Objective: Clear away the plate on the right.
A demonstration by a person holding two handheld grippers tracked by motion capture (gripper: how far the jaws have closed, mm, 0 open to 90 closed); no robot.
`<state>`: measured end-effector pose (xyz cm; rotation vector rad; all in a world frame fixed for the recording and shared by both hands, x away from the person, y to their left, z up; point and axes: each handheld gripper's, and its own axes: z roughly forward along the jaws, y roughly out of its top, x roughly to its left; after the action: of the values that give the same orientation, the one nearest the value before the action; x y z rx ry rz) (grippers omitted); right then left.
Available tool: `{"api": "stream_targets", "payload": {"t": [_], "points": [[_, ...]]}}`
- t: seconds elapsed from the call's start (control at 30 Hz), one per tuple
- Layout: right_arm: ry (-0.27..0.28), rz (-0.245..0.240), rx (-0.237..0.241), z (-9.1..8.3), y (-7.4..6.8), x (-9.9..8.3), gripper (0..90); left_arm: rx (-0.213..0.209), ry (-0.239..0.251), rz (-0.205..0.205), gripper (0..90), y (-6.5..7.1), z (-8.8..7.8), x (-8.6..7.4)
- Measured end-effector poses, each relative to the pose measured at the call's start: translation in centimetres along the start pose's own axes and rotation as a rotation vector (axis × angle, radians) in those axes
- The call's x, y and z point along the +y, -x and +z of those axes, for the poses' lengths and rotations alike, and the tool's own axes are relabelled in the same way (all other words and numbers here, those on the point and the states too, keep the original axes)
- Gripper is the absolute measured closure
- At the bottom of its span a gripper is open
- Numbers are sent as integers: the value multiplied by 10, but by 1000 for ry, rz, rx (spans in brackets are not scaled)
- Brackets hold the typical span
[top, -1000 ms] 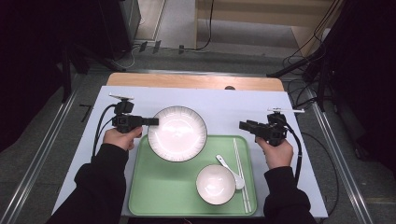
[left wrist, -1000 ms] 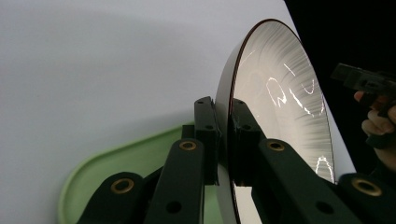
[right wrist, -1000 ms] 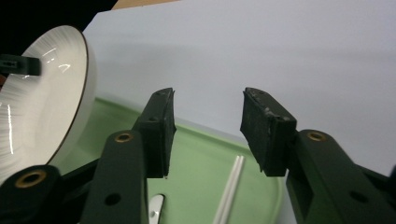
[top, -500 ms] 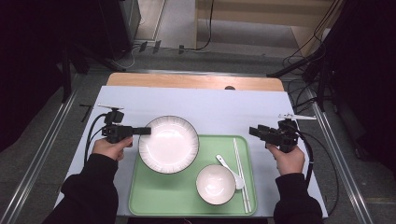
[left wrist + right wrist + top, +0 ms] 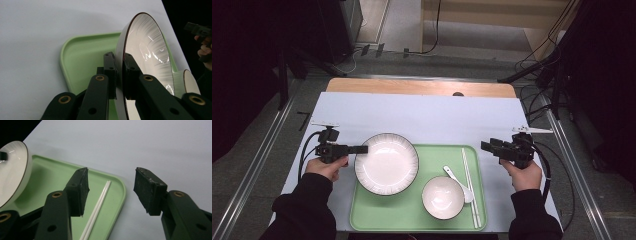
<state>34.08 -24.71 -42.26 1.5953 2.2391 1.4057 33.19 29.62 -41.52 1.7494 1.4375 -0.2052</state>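
A large white plate (image 5: 386, 163) with a dark rim is over the left half of the green tray (image 5: 412, 220). My left gripper (image 5: 357, 149) is shut on its left rim. In the left gripper view the jaws pinch the plate's edge (image 5: 119, 57), with the plate's face (image 5: 147, 50) to the right and the tray (image 5: 82, 57) below. My right gripper (image 5: 486, 146) hovers just right of the tray. Its jaws have just been opening and stand apart (image 5: 111, 190) with nothing between them, above the tray's corner (image 5: 117, 192) and the chopsticks (image 5: 98, 207).
On the tray's right half are a small white bowl (image 5: 442, 197), a white spoon (image 5: 459, 180) and white chopsticks (image 5: 470, 185). The tray lies on a pale sheet (image 5: 422, 115) over the table, with a wooden edge (image 5: 412, 87) at the back. Cables trail from both grippers.
The left hand has brought the plate nearer and a little left, over the tray. The right gripper has drifted right and nearer, off the tray, with its jaws wider.
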Motion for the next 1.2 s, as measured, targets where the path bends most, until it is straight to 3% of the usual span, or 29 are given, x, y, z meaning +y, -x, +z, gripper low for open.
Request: {"api": "stream_targets", "payload": {"t": [0.23,0.37,0.53,0.7,0.83,1.0,1.2], "points": [[12,-6,6,-2,3,-5,456,27,-34,17,840,-2,9,-4],[26,-3,66,-2,4,-7,461,15,-52,9,843,-6,16,-5],[35,-15,58,-4,2,-7,456,0,-77,-6,848,-8,22,-8],[33,-10,49,-4,4,-8,446,12,-104,-12,855,-8,27,-11],[36,-3,44,-5,5,-8,446,46,-117,16,862,-8,28,-12],[34,-17,44,-5,3,-8,444,43,-116,12,859,-10,30,-13],[28,-27,46,-7,2,-11,440,79,-131,69,842,-7,31,-15]]}}
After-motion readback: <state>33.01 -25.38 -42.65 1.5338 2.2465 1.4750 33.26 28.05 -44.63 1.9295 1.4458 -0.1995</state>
